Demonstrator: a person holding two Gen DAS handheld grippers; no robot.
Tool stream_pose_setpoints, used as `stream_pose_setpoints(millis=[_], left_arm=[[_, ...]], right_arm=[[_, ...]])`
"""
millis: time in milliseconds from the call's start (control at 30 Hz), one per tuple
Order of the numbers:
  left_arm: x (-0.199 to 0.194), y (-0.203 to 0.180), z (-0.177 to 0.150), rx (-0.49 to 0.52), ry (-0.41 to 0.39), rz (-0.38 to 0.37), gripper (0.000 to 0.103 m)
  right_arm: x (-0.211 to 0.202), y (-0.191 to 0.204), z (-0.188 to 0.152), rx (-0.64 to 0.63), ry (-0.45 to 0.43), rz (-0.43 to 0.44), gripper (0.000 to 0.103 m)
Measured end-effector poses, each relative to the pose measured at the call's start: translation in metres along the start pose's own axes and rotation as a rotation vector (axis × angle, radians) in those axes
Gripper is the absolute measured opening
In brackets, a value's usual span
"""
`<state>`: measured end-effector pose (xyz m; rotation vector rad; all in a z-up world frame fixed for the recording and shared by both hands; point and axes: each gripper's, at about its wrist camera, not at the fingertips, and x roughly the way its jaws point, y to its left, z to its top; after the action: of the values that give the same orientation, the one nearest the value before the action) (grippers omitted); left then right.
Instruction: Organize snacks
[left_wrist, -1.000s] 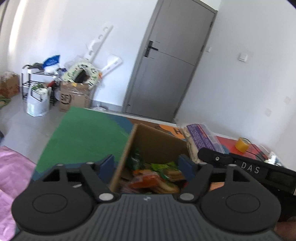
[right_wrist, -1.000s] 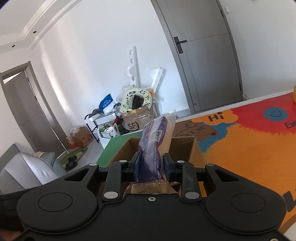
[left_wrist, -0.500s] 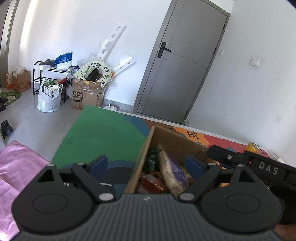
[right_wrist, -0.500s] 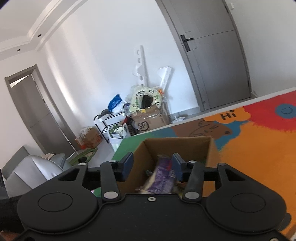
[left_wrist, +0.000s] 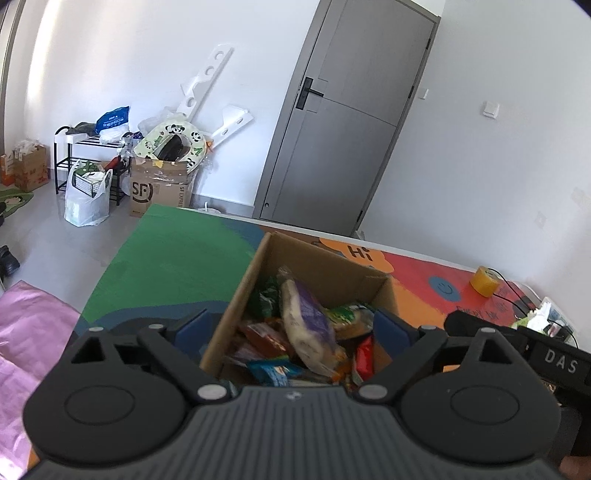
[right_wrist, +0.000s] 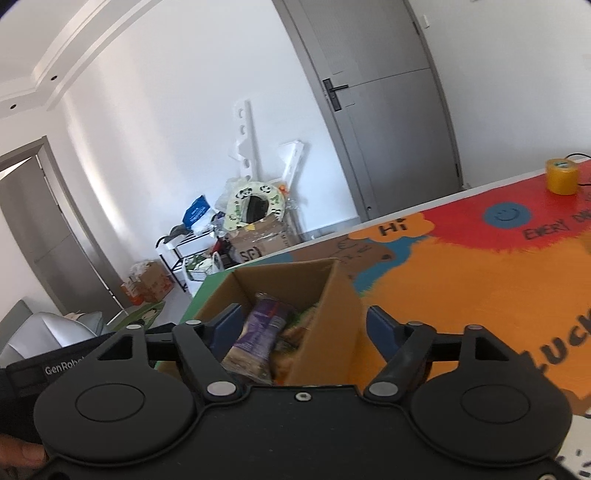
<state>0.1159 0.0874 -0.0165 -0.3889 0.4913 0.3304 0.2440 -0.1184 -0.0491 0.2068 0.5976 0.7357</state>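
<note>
An open cardboard box (left_wrist: 255, 273) stands on the colourful table mat and holds several snack packets. A purple-and-white bread packet (left_wrist: 308, 325) lies on top of them; it also shows in the right wrist view (right_wrist: 258, 332). My left gripper (left_wrist: 290, 328) is open and empty, hovering over the box's near side. My right gripper (right_wrist: 301, 325) is open and empty, just behind and above the box (right_wrist: 328, 314). The right gripper's body (left_wrist: 535, 354) shows at the right of the left wrist view.
A yellow tape roll (right_wrist: 562, 176) with a black cable sits at the mat's far right. The table edge drops to a grey floor on the left. A grey door (left_wrist: 332, 140), an SF carton (left_wrist: 159, 188), a shoe rack and bags stand along the far wall.
My right gripper opened and let go of the purple bread packet, which now lies in the box. The right gripper drew back and turned right. The left gripper rose slightly.
</note>
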Motion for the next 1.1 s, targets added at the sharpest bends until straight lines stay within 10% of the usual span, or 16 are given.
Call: stream_pose_setpoints(millis=[1100], left_arm=[[-0.057, -0.045, -0.044, 0.13, -0.005, -0.048, 0.102]], right_arm=[[-0.111, -0.056, -0.032, 0.055, -0.07, -0.113, 0.103]])
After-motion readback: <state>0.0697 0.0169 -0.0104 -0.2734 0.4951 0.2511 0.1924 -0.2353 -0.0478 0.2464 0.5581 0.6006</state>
